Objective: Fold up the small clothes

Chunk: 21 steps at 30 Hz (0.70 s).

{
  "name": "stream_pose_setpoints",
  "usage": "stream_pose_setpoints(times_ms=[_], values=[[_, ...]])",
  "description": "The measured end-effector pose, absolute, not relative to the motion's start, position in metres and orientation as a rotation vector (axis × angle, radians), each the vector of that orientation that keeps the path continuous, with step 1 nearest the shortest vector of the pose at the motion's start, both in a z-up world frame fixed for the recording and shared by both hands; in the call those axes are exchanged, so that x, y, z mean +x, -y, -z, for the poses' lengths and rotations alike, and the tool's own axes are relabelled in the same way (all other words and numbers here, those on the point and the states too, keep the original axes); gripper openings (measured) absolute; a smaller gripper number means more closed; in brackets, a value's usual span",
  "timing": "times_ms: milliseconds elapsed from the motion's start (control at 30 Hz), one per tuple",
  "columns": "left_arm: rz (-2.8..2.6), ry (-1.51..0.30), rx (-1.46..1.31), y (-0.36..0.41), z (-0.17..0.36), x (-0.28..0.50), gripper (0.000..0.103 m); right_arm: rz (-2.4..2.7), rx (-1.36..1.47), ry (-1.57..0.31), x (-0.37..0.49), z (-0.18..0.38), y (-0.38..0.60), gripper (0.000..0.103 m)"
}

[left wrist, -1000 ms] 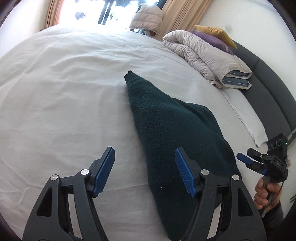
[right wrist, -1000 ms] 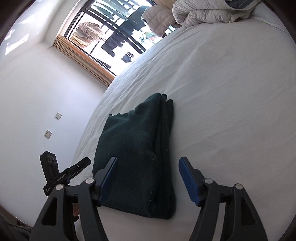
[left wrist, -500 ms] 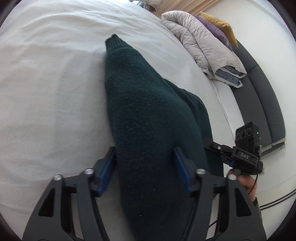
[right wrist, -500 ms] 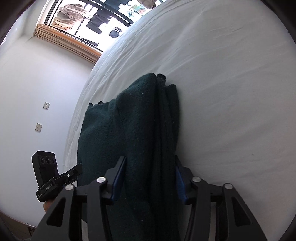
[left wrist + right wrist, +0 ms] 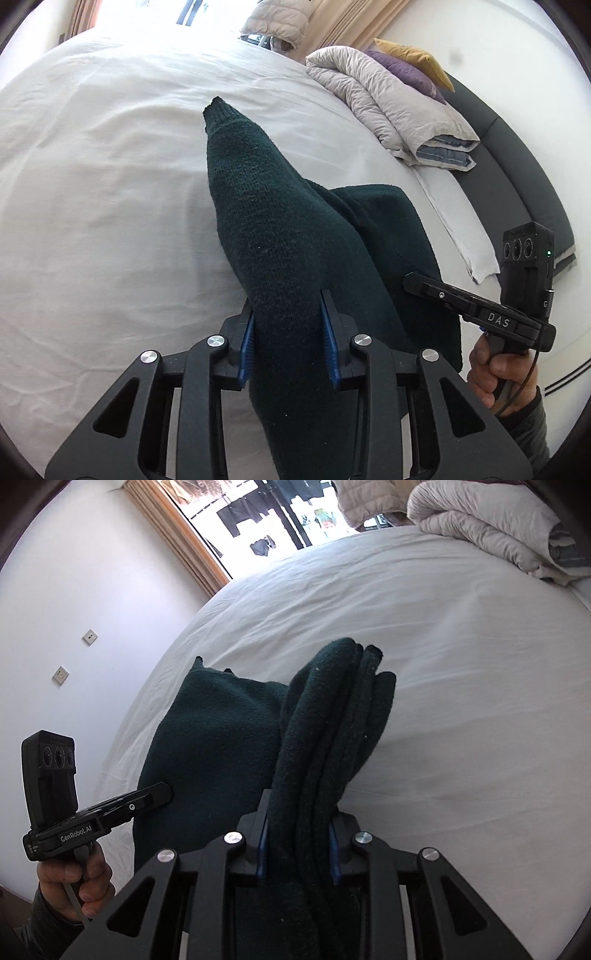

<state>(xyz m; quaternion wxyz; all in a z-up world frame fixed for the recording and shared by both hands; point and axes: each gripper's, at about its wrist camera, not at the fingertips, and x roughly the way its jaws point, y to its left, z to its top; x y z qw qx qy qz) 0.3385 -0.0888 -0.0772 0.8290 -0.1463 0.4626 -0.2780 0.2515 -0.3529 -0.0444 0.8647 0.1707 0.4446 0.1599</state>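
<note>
A dark green knitted sweater [image 5: 273, 221] lies partly folded on the white bed [image 5: 92, 184]. My left gripper [image 5: 288, 306] has a bunched sleeve end between its blue pads; its jaws are closing and press the knit, which hangs raised off the sheet. In the right wrist view the sweater [image 5: 221, 731] shows stacked folded layers. My right gripper [image 5: 299, 812] is closing on those layers, pads tight against them. Each view shows the other gripper beside the garment, held by a hand [image 5: 495, 369].
A rolled beige duvet [image 5: 388, 103] with yellow [image 5: 413, 59] and purple [image 5: 406, 72] pillows lies at the dark grey headboard [image 5: 517, 177]. A window [image 5: 266, 513] with clothes hanging outside is behind the bed. White wall with sockets [image 5: 89, 637] lies left.
Both grippers stood open before the sweater's near edge. They moved in over it, narrowed their jaws around the fabric, and raised it slightly off the sheet.
</note>
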Motion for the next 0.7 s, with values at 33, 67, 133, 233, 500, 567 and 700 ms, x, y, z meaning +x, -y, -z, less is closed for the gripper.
stream_pose_setpoints(times_ms=[33,67,133,233,500,567,700], values=[[0.580,-0.974,-0.299,0.079,0.070,0.335,0.029,-0.355,0.372,-0.927,0.250,0.039,0.344,0.027],[0.566,-0.966,-0.287,0.068,0.065,0.332,0.029,-0.375,0.377,-0.925,0.249,0.036,0.333,0.027],[0.543,-0.961,-0.280,0.043,0.055,0.324,0.029,-0.408,0.368,-0.932,0.247,0.032,0.311,0.027],[0.510,-0.948,-0.261,0.014,0.047,0.312,0.029,-0.447,0.350,-0.947,0.241,0.032,0.280,0.027],[0.469,-1.001,-0.281,-0.044,0.077,0.277,0.029,-0.463,0.421,-1.000,0.221,0.068,0.250,0.027],[0.458,-1.016,-0.274,-0.045,0.096,0.272,0.030,-0.435,0.430,-1.020,0.215,0.084,0.251,0.027],[0.444,-0.990,-0.280,-0.050,0.120,0.264,0.039,-0.407,0.558,-1.033,0.215,0.120,0.274,0.028]])
